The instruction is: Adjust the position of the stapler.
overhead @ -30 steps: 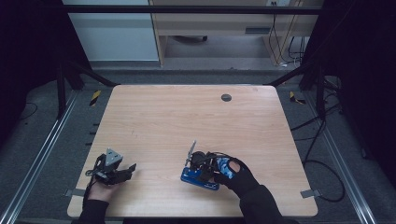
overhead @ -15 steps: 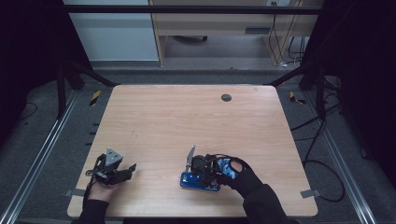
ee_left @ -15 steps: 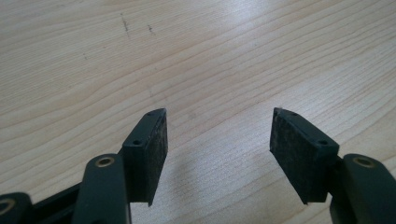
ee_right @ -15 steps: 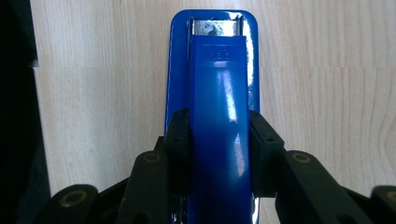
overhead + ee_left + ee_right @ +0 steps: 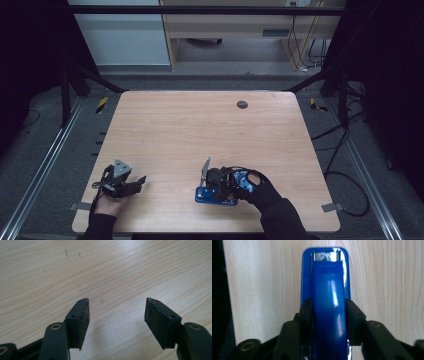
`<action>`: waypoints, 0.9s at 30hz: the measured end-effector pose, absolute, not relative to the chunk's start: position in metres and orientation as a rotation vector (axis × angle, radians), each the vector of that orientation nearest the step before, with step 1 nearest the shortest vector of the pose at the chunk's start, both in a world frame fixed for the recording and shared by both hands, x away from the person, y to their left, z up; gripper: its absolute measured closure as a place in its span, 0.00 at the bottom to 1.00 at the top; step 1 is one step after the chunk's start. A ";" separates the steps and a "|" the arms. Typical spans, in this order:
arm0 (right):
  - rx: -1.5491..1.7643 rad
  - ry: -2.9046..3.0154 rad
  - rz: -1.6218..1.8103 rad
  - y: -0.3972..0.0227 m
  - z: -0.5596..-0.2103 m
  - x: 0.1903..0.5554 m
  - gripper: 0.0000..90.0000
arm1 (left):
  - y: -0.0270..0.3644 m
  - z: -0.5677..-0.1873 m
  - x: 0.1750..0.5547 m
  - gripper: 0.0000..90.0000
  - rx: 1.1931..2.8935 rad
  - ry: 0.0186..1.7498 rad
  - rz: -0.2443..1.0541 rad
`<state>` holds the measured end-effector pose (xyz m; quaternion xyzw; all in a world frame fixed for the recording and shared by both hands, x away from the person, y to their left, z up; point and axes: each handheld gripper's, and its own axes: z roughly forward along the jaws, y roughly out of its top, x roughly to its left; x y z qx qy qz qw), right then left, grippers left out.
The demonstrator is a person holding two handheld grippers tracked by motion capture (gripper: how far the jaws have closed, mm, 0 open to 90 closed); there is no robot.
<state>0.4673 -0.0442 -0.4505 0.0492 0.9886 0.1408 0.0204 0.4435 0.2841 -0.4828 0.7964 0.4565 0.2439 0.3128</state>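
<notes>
Near the front edge of the table (image 5: 165, 120), right of centre, a blue stapler (image 5: 329, 302) is lying flat on its base, with the right gripper (image 5: 329, 315) straddling it. Its jaws are seen on both flanks of the stapler's top arm, about mid-length; they have just been opening, with the stapler between them. Contact looks close or touching on both sides, but whether the pads still press cannot be told from the right gripper view. In the high view the same stapler (image 5: 216, 195) sits under the gloved right hand (image 5: 260, 187).

Handling judgement: rigid body, glossy plastic shell over metal, moderately heavy for its size. Gloss suggests slip under smooth pads, so a firm squeeze is advised. The top arm is hinged and sprung; a lift by the arm alone may let the base swing open. A grip across arm and base together, near mid-length, is preferred. Not fragile.

The left gripper (image 5: 116, 312) is held wide open over bare wood, nothing between the pads; it is seen at front left (image 5: 122, 182), well apart from the stapler.
</notes>
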 end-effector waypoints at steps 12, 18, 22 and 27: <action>0.370 2.918 0.879 -0.068 -0.426 0.461 0.60 | 0.284 -0.483 0.444 0.41 2.104 1.205 0.638; 0.480 2.815 1.049 -0.084 -0.424 0.455 0.63 | 0.282 -0.483 0.444 0.41 2.101 1.193 0.611; 0.570 2.723 1.192 -0.106 -0.425 0.449 0.71 | 0.279 -0.482 0.443 0.44 2.097 1.166 0.590; 0.626 2.652 1.284 -0.125 -0.427 0.443 0.78 | 0.273 -0.478 0.441 0.46 2.105 1.115 0.570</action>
